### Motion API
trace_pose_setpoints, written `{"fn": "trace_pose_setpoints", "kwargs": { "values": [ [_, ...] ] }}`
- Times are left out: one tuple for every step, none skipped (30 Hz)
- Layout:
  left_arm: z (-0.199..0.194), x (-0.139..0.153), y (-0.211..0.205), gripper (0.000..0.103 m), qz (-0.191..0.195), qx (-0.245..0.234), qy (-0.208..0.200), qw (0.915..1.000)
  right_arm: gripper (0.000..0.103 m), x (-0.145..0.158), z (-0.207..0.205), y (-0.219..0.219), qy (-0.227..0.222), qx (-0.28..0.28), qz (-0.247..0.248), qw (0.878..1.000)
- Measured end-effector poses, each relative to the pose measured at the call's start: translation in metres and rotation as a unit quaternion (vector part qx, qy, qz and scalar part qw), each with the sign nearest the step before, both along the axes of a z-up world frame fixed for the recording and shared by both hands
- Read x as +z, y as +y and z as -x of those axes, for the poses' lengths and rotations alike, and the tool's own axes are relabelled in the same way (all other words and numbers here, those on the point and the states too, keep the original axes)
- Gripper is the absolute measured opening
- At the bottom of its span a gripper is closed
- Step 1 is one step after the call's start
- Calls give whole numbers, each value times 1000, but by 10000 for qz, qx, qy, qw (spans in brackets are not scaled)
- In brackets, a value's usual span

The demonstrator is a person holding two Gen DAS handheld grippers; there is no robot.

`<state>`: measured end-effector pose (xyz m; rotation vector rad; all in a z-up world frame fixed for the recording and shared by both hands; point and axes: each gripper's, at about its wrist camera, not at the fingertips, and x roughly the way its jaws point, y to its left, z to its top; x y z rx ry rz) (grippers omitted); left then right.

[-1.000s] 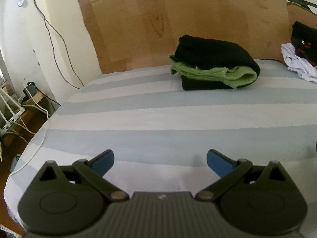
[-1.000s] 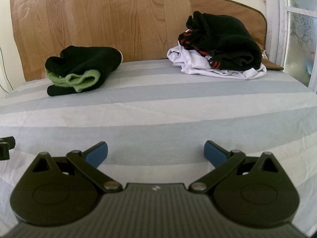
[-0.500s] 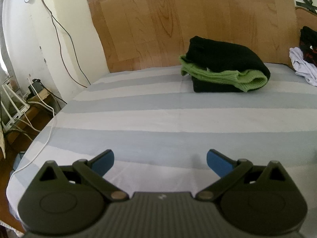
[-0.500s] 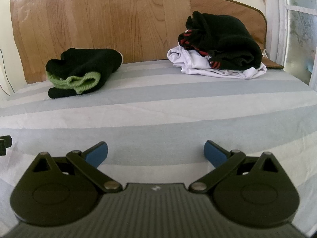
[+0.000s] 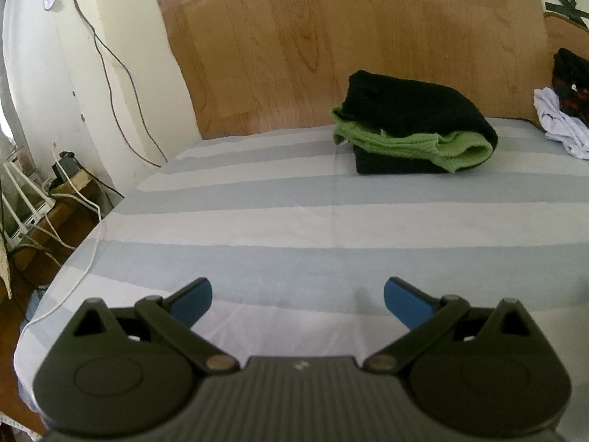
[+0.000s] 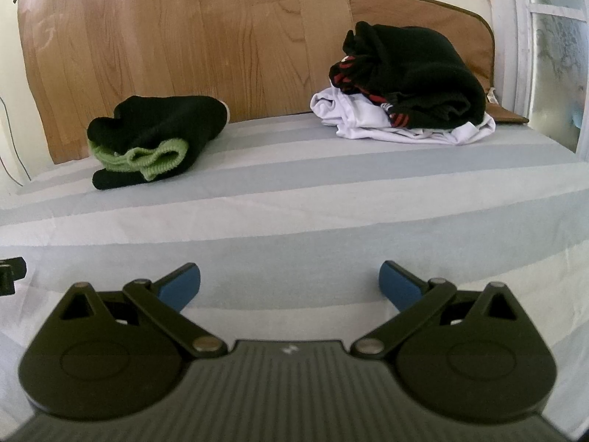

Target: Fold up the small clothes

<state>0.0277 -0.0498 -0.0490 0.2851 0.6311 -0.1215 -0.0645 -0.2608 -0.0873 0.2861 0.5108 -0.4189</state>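
A folded stack of black and green knit clothes (image 5: 412, 136) lies at the back of the striped bed (image 5: 294, 221); it also shows in the right wrist view (image 6: 154, 140). A loose pile of black, red-patterned and white clothes (image 6: 401, 88) lies at the back right, and its edge shows in the left wrist view (image 5: 563, 114). My left gripper (image 5: 297, 300) is open and empty, low over the near part of the bed. My right gripper (image 6: 289, 285) is open and empty, also over the near part, well short of both piles.
A wooden board (image 6: 176, 37) stands behind the bed. A brown cushion (image 6: 434, 18) leans behind the loose pile. Left of the bed are a white wall with cables (image 5: 110, 84) and a low table with cords (image 5: 44, 206). A window (image 6: 552, 37) is at right.
The left wrist view has swung left, so the folded stack now sits further right in it. The right gripper has barely moved. Both grippers stay open.
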Motion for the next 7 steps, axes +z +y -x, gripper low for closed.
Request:
{"fn": "trace_pose_setpoints", "kwargs": {
  "values": [
    [0, 0, -1, 103, 7, -33, -13, 10000, 103, 0, 0, 0, -6, -3, -5, 10000],
    [1, 0, -1, 103, 26, -63, -9, 10000, 103, 0, 0, 0, -12, -5, -9, 10000],
    [1, 0, -1, 103, 45, -90, 0, 9999, 103, 0, 0, 0, -16, -7, -11, 10000],
    [2, 0, -1, 103, 59, -121, -5, 9999, 103, 0, 1, 0, -17, -9, -11, 10000],
    [3, 0, -2, 103, 54, -138, -15, 9999, 103, 0, 1, 0, -15, -10, -7, 10000],
    [3, -1, -2, 103, 50, -160, -23, 9999, 103, 0, 0, 0, -13, -8, -4, 10000],
    [4, 0, -3, 103, 58, -187, -15, 9998, 103, 0, 0, -1, -15, -3, -7, 10000]
  ]
}}
